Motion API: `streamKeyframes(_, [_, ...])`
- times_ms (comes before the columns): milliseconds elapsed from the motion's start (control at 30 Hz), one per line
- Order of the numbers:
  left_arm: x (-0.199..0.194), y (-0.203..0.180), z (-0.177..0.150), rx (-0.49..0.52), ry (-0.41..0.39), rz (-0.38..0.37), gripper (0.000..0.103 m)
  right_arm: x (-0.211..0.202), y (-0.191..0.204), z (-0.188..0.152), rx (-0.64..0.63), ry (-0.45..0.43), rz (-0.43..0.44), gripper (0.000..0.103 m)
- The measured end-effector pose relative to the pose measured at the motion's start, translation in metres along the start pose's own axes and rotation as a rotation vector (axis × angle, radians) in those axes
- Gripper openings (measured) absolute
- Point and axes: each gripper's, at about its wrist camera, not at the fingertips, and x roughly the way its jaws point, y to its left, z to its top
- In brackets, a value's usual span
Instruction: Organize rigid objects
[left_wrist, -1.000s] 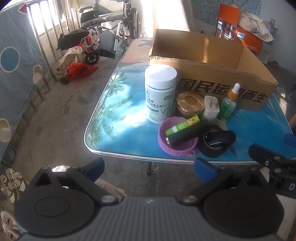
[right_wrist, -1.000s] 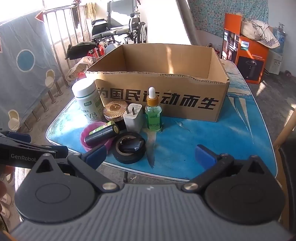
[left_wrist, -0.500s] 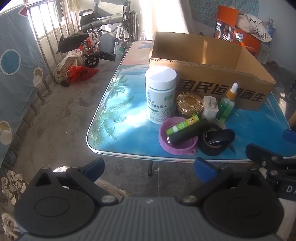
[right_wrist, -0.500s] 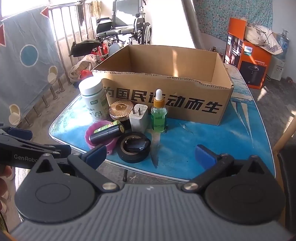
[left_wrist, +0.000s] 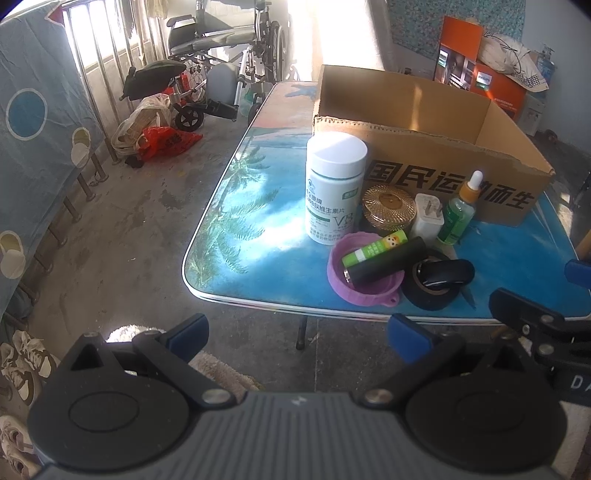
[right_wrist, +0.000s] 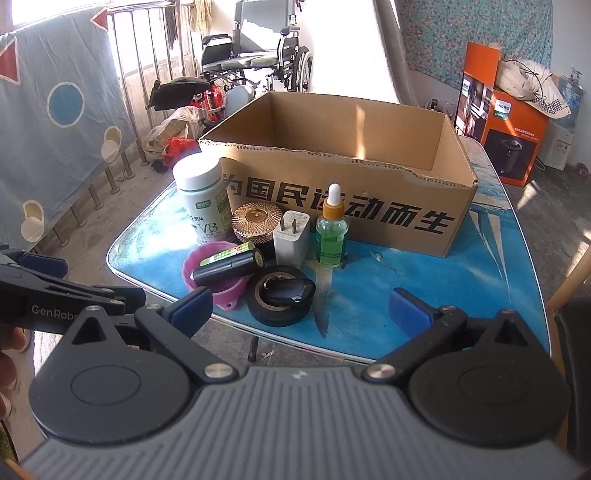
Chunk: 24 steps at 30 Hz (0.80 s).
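Both tongs sit spread wide and hold nothing: the left tongs (left_wrist: 297, 334) fill the bottom of their frame over bare concrete floor (left_wrist: 122, 221), short of the tabletop (left_wrist: 258, 206) edge, and the right tongs (right_wrist: 301, 306) hang at the bottom of theirs over the near rim. That glossy blue tabletop, printed with palm trees, fills the centre of both views. At its middle stands an open cardboard box (right_wrist: 332, 162) with black lettering on its front wall. Just before the box cluster a white vitamin bottle (right_wrist: 201, 197), a gold round tin (right_wrist: 255, 219), a white charger (right_wrist: 291, 238) and a green dropper bottle (right_wrist: 332, 230). Nearer the edge, a purple bowl (right_wrist: 218, 275) carries a black cylinder (right_wrist: 229, 267) and a green tube (left_wrist: 373, 247), touching a black tape roll (right_wrist: 282, 301) with a dark key fob (right_wrist: 291, 290) lying in it. In the upper left of both frames are a metal railing (right_wrist: 144, 85), a patterned sheet (right_wrist: 55, 110) and a wheelchair (right_wrist: 258, 59); an orange carton (right_wrist: 506, 125) sits upper right.
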Motion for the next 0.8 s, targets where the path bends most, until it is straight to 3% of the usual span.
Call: streamKeyframes(800, [-0.0018, 0.0050, -0.0030, -0.006, -0.004, -0.015, 0.103, -0.0009, 0.0063, -0.0033, 0.004, 0.012, -0.010, 0.102])
